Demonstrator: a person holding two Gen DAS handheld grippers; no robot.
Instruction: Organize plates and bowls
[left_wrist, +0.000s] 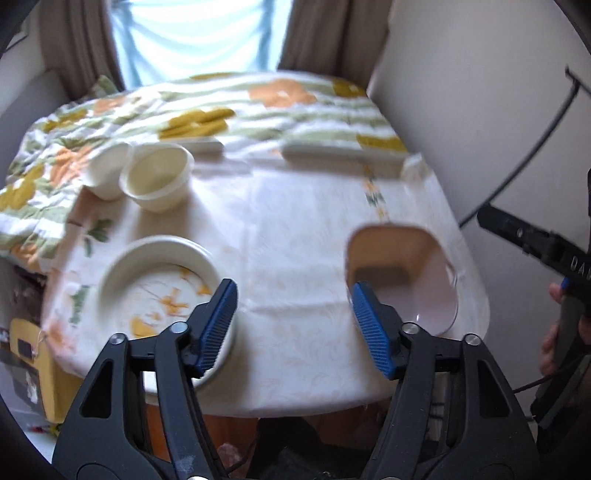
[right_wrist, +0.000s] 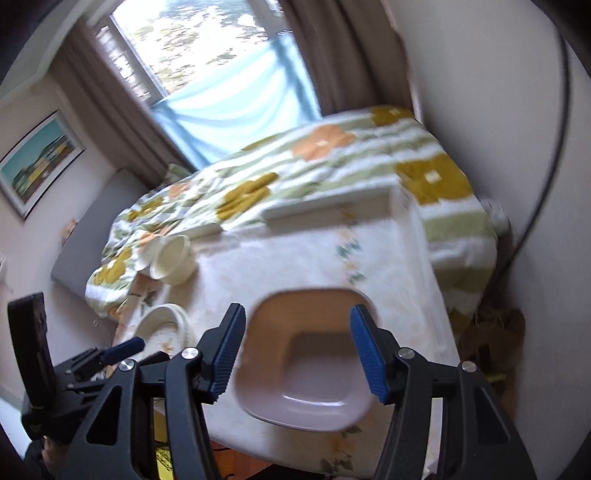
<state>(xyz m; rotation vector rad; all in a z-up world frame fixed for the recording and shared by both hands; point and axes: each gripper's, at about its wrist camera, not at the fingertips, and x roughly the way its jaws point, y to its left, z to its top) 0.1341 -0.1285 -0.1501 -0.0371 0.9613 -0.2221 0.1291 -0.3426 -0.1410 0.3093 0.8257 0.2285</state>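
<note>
The pink bowl (right_wrist: 303, 365) at the table's (right_wrist: 295, 258) near right edge looks rigid, smooth and probably slippery (breakable if ceramic), so its rim is the place to grip. The right gripper (right_wrist: 300, 350) hovers over it, wide open and empty. The left gripper (left_wrist: 295, 325), equally agape and empty, hangs beside the plate (left_wrist: 155, 288).

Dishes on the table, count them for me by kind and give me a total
Small round cream bowls: 2, one and another side by side at the far left.
Round floral plates: 1, near left.
Square pinkish bowls: 1, near right.
Flat white dishes at the far edge: 2, and, both too blurred to name.
Total: 6
</note>
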